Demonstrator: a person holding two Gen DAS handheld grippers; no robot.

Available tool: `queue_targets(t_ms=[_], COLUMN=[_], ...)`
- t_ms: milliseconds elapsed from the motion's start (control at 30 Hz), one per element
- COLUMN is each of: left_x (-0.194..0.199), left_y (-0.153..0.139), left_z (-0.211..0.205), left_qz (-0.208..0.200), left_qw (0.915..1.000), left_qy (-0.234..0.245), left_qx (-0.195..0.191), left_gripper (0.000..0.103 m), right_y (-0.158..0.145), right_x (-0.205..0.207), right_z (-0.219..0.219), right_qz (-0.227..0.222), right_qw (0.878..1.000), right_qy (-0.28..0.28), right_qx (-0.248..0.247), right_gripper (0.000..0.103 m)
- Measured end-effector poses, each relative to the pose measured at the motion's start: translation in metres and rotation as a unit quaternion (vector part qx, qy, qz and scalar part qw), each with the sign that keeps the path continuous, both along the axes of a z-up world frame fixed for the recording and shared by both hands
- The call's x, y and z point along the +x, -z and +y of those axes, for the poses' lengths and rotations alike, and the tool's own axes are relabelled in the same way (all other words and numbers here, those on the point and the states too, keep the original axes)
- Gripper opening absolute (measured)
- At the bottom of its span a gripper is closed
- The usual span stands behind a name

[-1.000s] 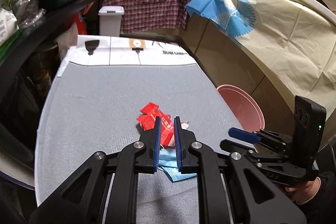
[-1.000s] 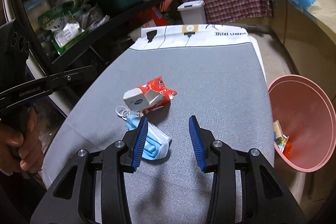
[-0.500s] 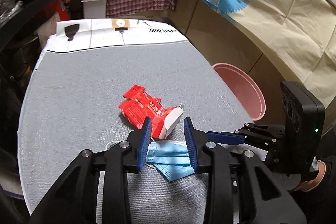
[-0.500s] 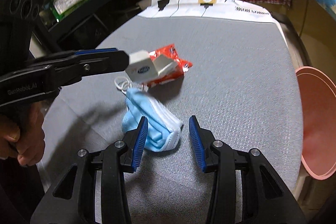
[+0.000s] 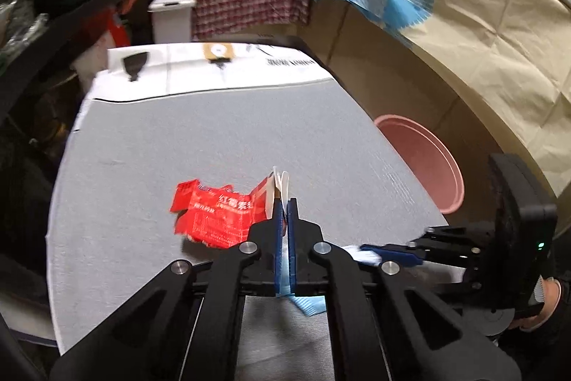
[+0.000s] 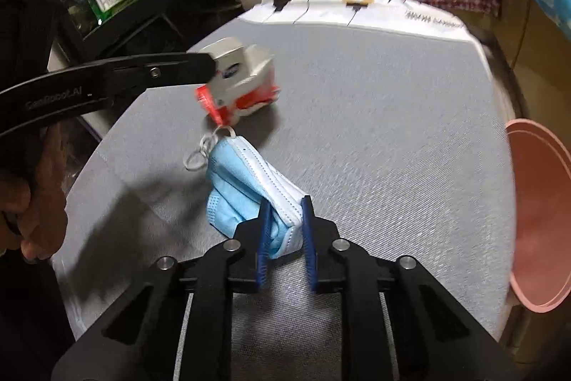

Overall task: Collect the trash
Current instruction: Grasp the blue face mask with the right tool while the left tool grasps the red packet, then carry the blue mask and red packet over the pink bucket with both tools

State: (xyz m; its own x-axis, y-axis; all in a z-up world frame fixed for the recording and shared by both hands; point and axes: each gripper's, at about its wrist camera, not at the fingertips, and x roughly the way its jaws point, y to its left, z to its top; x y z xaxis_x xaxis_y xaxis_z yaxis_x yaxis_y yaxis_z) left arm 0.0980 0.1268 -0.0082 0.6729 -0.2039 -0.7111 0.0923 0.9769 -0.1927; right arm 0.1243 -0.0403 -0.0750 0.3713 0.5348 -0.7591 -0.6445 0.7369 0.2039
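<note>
The crumpled red foil wrapper lies on the grey woven table cover, with a flattened white carton beside it pinched between the closed jaws of the left gripper. A pink plastic bin stands past the table's right edge.

From the right wrist, the right gripper has its jaws clamped on the near end of a folded blue surgical mask, which rests on the cover just beside the wrapper. The left gripper's black arm reaches in from the left, holding the carton.
</note>
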Motion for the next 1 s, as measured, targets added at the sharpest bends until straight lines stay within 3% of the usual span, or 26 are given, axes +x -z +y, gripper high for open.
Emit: queue_targets(t_ms=[300, 1000], left_x=[-0.01, -0.037], left_y=[-0.011, -0.041], left_z=[0.018, 0.002], left_qz=[-0.015, -0.052], left_qw=[0.9988, 0.9973], left_qy=[-0.046, -0.051], left_qx=[0.004, 0.01], left_gripper=[0.002, 0.002], right_y=[-0.017, -0.077], right_x=[0.007, 0.002], right_z=[-0.025, -0.095], right_qz=[-0.018, -0.078], right_qw=[0.998, 0.981], right_qy=[0.056, 0.156], right_qx=[0.023, 0.085], right_gripper=[0.015, 0.015])
